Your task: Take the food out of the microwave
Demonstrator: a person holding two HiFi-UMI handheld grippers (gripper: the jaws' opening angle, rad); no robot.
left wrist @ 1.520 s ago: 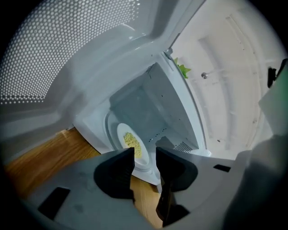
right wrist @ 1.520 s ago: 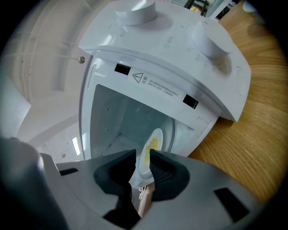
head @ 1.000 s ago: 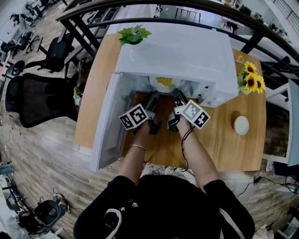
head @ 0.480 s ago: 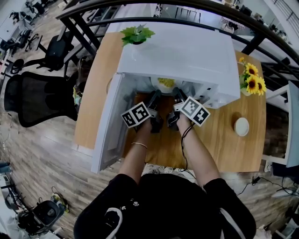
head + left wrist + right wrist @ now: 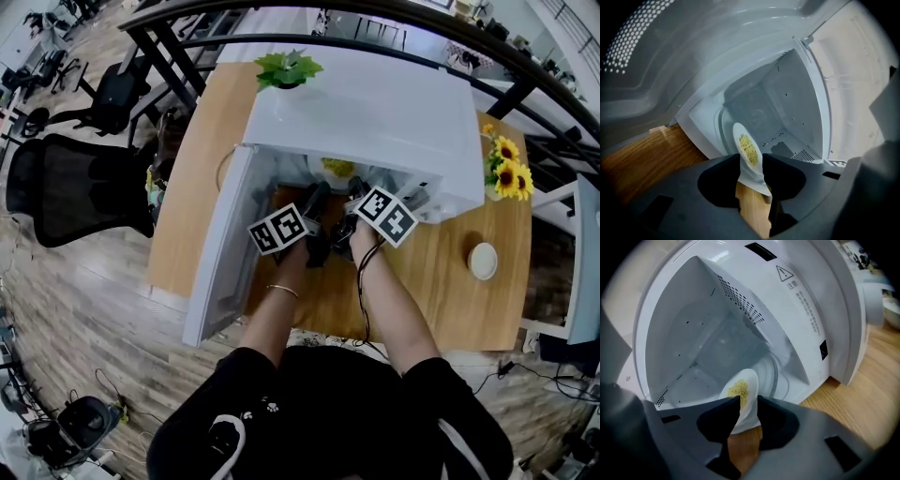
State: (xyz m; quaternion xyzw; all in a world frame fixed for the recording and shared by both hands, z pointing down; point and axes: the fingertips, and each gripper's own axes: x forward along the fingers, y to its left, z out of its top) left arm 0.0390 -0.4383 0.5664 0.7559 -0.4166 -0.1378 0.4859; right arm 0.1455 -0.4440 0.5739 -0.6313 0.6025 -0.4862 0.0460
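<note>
A white plate (image 5: 335, 170) with yellow food sits at the mouth of the open white microwave (image 5: 375, 103). Both grippers hold it by its near rim. In the left gripper view the left gripper (image 5: 752, 180) is shut on the plate (image 5: 747, 152), with wood tabletop showing below the jaws. From the right gripper view, the right gripper (image 5: 749, 411) is likewise shut on the plate (image 5: 740, 390), with the glass turntable (image 5: 776, 373) behind it. In the head view the left gripper (image 5: 317, 199) and right gripper (image 5: 354, 192) reach side by side into the opening.
The microwave door (image 5: 220, 253) stands swung open at the left. A potted plant (image 5: 287, 70) sits on the microwave's top. Sunflowers (image 5: 502, 159) and a small white dish (image 5: 483, 261) are on the wooden table (image 5: 441, 291) to the right. A black office chair (image 5: 66, 187) stands left.
The right gripper has tipped a little, its marker cube now nearer the microwave's front. Both grippers stay on the plate at the opening.
</note>
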